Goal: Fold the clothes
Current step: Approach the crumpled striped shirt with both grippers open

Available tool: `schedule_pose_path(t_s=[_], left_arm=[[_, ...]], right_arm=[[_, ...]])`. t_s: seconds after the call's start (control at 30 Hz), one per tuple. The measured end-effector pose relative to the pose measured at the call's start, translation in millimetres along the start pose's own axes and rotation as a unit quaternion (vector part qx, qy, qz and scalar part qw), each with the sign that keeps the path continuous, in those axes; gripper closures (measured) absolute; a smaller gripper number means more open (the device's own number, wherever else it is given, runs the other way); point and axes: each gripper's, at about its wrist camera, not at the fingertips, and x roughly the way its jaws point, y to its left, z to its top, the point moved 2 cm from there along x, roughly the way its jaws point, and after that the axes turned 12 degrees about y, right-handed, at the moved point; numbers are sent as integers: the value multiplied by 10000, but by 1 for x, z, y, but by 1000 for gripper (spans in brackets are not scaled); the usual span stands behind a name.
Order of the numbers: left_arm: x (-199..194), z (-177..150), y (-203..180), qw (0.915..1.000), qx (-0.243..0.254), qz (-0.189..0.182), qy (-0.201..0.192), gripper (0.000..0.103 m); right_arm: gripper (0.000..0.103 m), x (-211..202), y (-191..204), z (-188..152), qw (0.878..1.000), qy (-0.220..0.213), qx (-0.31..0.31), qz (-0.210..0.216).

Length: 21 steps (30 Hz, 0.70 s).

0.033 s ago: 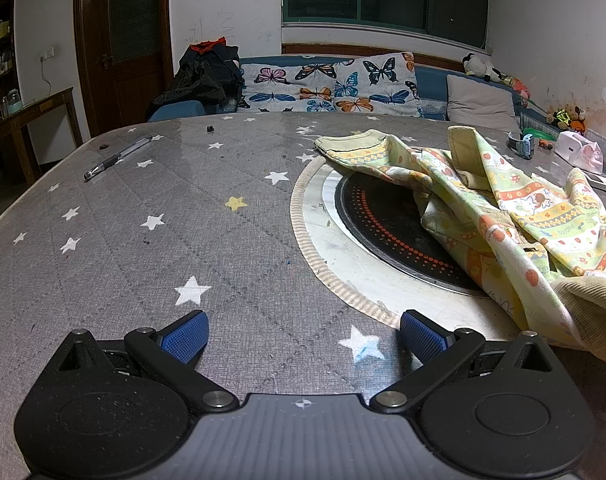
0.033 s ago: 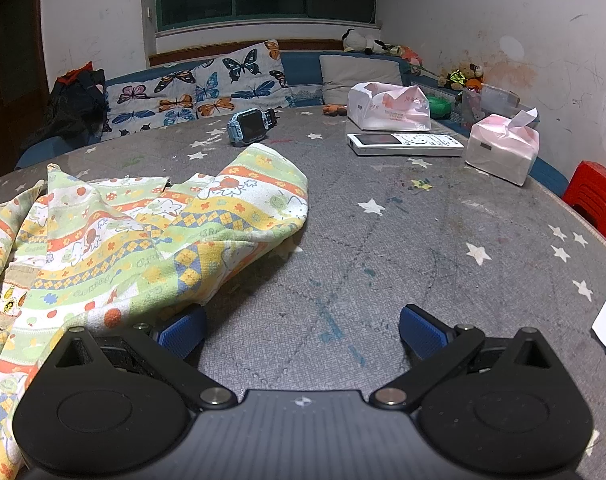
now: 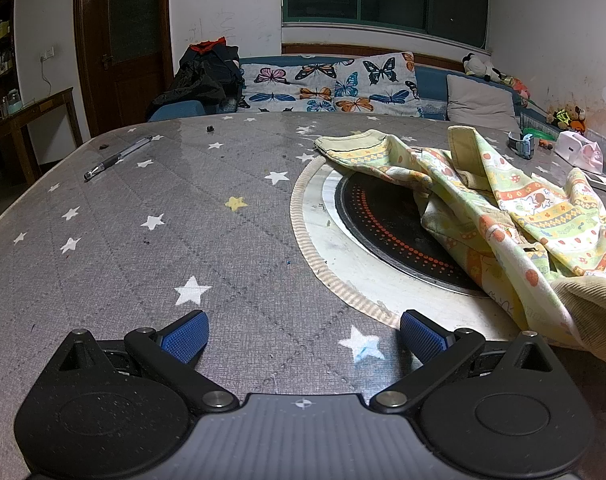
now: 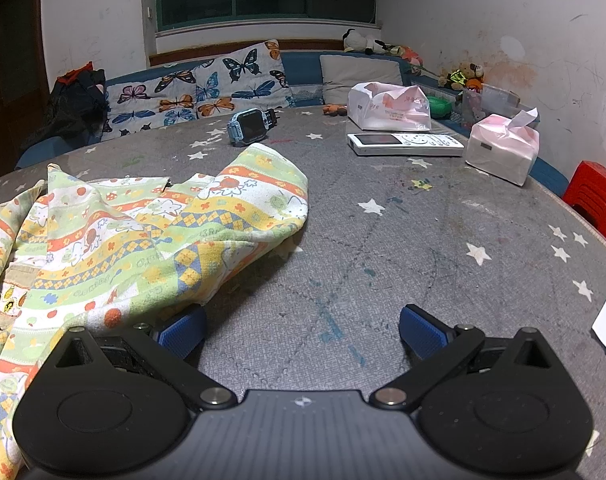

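Right wrist view: the crumpled garment [image 4: 135, 236] drapes over the wide-apart right gripper [image 4: 301, 330]'s left finger, nothing clamped, on the starred table [image 4: 443, 240].

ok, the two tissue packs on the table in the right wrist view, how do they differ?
The far tissue pack lies beyond the white remote; the near tissue pack sits beside the remote's right end, close to the table's edge. The near pack has a tissue standing out of its top; the far one shows only crumpled wrap. The far pack looks longer and lower, the near one boxier. Both are white and pink in soft plastic wrap.
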Motion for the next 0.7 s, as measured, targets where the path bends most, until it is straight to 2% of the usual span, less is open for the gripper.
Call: schedule_pose_path(t_s=[0.27,0.7], left_arm=[[-2,0,0,10000,8,6,28,0],[-10,-3,-10,9997,24,167,177,0]], right_arm=[[0,-6,1,-5,9999,62,-93,-9],[0,-48,8,-32,9982,-69,-485,335]])
